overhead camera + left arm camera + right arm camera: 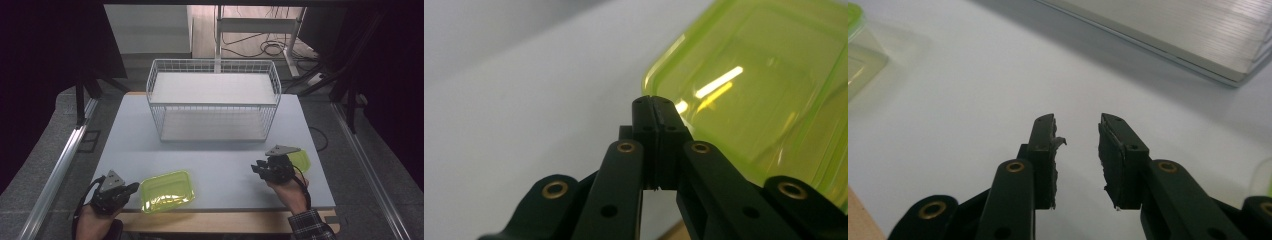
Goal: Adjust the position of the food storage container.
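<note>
Left hand-held gripper (655, 107) is clamped on the rim of the green lid (166, 191) at the desk (220, 165) front; right hand-held gripper (1077, 131) gapes empty beside the tub (301, 160). Basket (212, 100) empty; loading not begun

Your table (220, 165) carries a white wire basket (213, 100) toward its far edge, a green tray (166, 191) at the near left and a green lid (300, 160) at the right.
</note>
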`<action>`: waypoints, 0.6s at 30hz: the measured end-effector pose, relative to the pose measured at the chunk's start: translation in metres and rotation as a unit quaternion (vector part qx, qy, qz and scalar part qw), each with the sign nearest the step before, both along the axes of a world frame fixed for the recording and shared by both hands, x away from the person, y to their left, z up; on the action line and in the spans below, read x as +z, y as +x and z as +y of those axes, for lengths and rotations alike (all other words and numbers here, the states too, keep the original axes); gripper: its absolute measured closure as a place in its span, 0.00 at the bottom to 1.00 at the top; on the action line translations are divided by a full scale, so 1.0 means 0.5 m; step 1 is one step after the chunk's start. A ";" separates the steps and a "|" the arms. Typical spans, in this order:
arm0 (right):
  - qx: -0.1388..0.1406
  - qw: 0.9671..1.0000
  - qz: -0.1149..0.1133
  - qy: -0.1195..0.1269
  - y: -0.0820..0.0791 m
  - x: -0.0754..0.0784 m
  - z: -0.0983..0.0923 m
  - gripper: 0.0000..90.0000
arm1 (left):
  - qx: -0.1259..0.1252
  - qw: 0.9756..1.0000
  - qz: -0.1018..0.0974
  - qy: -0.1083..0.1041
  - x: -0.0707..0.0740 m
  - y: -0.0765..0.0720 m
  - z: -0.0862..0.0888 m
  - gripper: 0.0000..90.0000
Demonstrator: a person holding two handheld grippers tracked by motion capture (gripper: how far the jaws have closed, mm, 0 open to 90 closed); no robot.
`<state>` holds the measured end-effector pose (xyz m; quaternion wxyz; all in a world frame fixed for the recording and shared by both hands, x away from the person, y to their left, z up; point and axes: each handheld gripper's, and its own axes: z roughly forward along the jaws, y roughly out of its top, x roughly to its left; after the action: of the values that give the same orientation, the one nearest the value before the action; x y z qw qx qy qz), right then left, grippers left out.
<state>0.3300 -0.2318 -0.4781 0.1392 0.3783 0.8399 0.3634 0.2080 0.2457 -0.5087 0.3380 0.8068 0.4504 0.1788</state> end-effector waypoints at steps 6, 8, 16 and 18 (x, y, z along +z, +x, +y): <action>0.019 1.000 0.007 0.006 -0.018 -0.005 0.011 0.78 | -0.026 0.998 0.046 0.027 -0.028 -0.001 -0.011 1.00; 0.021 1.000 0.010 0.008 -0.020 -0.006 0.014 0.80 | -0.030 0.998 0.050 0.029 -0.030 0.000 -0.014 1.00; 0.047 0.998 0.029 0.005 -0.035 -0.014 0.038 0.85 | -0.056 0.996 0.055 0.030 -0.032 0.009 -0.042 1.00; 0.051 0.998 0.031 0.002 -0.038 -0.015 0.042 0.85 | -0.060 0.996 0.054 0.031 -0.032 0.012 -0.052 1.00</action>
<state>0.3112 -0.2106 -0.4858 0.0936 0.3461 0.8612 0.3603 0.2138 0.2198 -0.5246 0.2987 0.8508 0.4128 0.1283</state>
